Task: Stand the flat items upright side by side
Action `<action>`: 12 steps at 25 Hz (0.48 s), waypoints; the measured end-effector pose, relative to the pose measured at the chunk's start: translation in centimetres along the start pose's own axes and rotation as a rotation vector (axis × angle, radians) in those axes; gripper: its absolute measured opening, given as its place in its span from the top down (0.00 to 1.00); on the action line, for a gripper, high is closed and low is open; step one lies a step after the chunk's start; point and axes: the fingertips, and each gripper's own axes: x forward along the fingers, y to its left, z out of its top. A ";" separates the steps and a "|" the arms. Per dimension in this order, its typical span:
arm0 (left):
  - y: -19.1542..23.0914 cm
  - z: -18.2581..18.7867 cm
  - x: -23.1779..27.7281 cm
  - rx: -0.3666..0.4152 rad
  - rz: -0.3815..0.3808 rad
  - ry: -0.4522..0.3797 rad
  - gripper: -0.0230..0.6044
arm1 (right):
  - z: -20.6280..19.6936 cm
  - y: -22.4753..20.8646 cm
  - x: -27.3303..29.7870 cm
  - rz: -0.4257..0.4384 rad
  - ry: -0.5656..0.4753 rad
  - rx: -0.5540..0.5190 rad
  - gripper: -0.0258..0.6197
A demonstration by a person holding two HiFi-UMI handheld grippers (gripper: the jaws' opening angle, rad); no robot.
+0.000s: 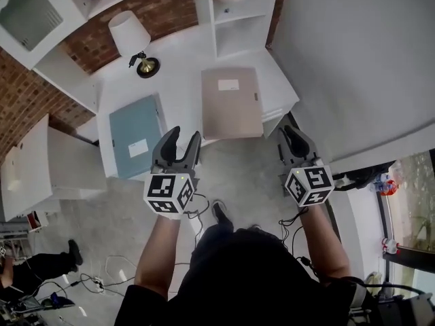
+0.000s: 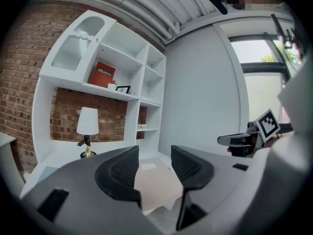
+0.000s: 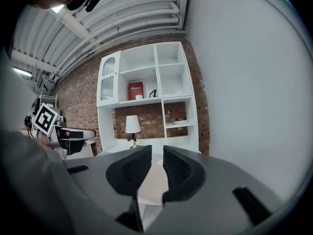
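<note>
White desk point(image 1: 183, 53), beige folder point(image 1: 232, 104), teal folder point(image 1: 136, 136), red brick wall point(image 1: 160, 11), white lampshade point(image 1: 129, 32).

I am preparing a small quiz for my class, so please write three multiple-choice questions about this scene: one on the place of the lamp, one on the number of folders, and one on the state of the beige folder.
1. Where does the lamp stand?
A. on the floor
B. on the white desk, behind the blue folder
C. on a top shelf

2. How many folders lie on the desk?
A. one
B. two
C. four

3. How is the beige folder placed?
A. standing upright
B. leaning on the lamp
C. lying flat

Answers:
1 B, the lamp's base sits on the desk beyond the blue folder.
2 B, there is one blue folder and one beige.
3 C, its whole cover faces up in the head view.
</note>
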 end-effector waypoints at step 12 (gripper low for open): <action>4.8 -4.0 7.9 -0.183 -0.175 0.196 0.61 | -0.9 -1.9 7.3 -0.057 0.101 0.087 0.77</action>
